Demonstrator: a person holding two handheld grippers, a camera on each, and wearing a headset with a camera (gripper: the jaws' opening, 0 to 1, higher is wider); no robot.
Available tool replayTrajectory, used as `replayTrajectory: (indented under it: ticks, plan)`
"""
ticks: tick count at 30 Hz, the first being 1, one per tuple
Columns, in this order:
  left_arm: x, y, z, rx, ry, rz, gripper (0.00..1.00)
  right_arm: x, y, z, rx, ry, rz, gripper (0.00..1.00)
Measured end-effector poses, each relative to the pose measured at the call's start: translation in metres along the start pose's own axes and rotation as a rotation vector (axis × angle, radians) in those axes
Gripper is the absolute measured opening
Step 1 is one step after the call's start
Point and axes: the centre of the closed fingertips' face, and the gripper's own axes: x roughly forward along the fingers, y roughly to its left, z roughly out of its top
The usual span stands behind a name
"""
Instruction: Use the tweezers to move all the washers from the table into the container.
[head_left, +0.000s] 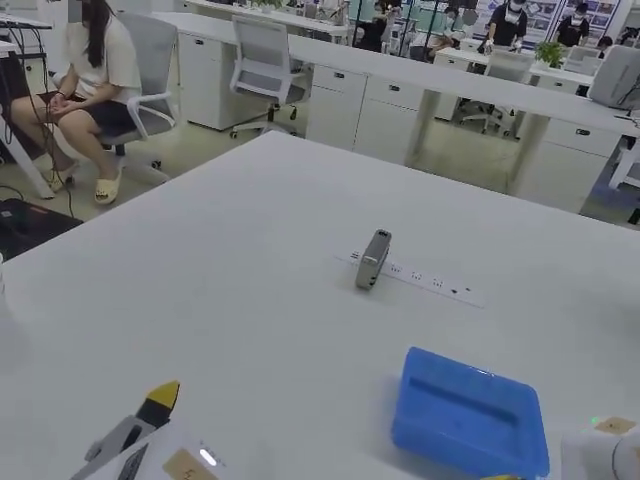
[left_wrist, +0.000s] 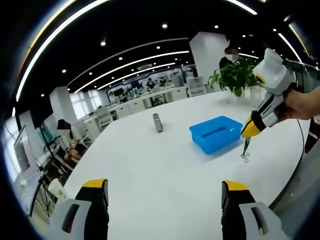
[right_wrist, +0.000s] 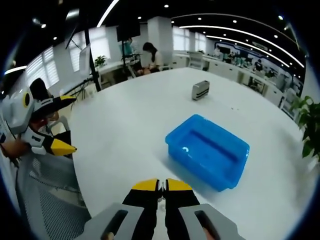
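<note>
Right now the blue container sits on the white desk. Just beside one of its corners, outside it, a few small washers lie on the desk, too tiny to count. Above them the right claw is pressed together, pinching the tweezers, which point down at the washers; whether the tips touch them cannot be told. The left claw is spread wide with nothing between its jaws, well apart from the container. Beyond the container, a grey adapter stands plugged into a power strip.
</note>
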Motion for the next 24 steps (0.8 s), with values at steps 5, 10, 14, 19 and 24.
replayTrajectory:
  ticks: [5, 10, 14, 19, 24]
  plan:
    - [0.000, -0.001, 0.001, -0.001, -0.006, -0.003, 0.97, -0.010, -0.012, 0.015, 0.006, -0.016, -0.009, 0.00]
    - [0.000, -0.001, 0.001, 0.000, -0.007, -0.007, 0.97, -0.018, -0.024, 0.031, 0.002, -0.036, -0.019, 0.00]
    - [0.000, -0.002, 0.001, 0.003, -0.002, -0.010, 0.97, -0.021, -0.036, 0.043, -0.003, -0.055, -0.029, 0.00]
    - [-0.001, -0.002, 0.002, -0.002, -0.012, -0.011, 0.97, -0.018, -0.052, 0.059, -0.013, -0.082, -0.055, 0.00]
    - [-0.001, -0.003, 0.003, 0.002, -0.013, -0.014, 0.97, -0.011, -0.063, 0.073, -0.023, -0.101, -0.079, 0.00]
